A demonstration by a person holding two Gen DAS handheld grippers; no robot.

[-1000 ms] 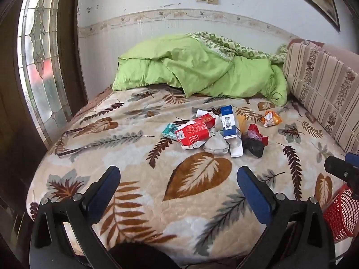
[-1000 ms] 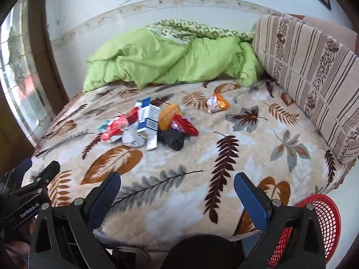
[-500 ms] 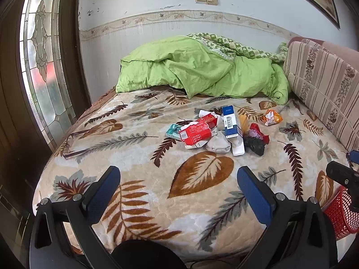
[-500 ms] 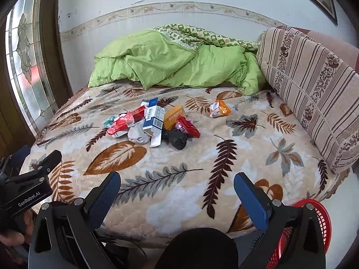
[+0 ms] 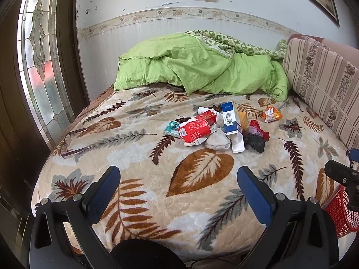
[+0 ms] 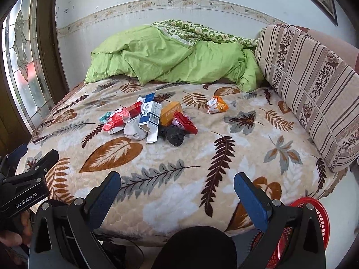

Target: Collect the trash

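Trash pile (image 6: 148,121) mid-bed (image 6: 224,179); "GenRobot.AI" on left claw (image 5: 178,185); both claws wide, right claw (image 6: 177,189) empty.

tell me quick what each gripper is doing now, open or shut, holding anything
Left gripper: open, holding nothing, above the near edge of the bed.
Right gripper: open, holding nothing, above the bed's near edge.

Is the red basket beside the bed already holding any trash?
Cannot tell. Only part of the red basket shows behind the right gripper.
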